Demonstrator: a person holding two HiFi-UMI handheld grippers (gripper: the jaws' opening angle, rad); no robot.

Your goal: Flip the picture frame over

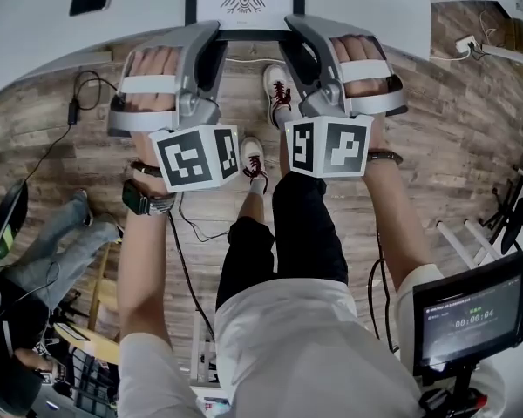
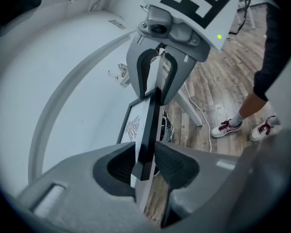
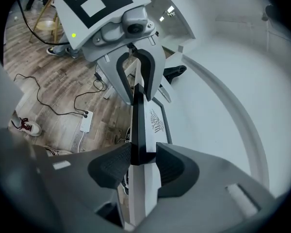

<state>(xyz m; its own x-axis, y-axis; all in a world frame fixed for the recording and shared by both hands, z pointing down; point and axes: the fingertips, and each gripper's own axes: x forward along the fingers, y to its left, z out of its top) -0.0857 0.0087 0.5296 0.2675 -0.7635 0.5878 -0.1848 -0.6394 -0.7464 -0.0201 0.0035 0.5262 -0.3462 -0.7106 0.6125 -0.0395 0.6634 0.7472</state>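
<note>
The black picture frame point(image 1: 244, 3) lies at the near edge of the white table point(image 1: 375, 7), its white face with a dark bird-like emblem turned up. My left gripper point(image 1: 207, 37) is at its near left corner and my right gripper point(image 1: 298, 31) at its near right corner. In the left gripper view the frame's edge point(image 2: 148, 120) runs between my left gripper's point(image 2: 145, 166) jaws, with a gap beside one pad. In the right gripper view the frame's edge point(image 3: 138, 125) likewise sits between my right gripper's point(image 3: 143, 166) open jaws. Each view shows the other gripper at the frame's far end.
Below the table lies a wood floor with cables and a power strip point(image 3: 85, 123). The person's legs and red-laced shoes point(image 1: 279, 94) stand under the grippers. A small screen point(image 1: 475, 316) is at the lower right, and another person's leg point(image 1: 65, 251) at the left.
</note>
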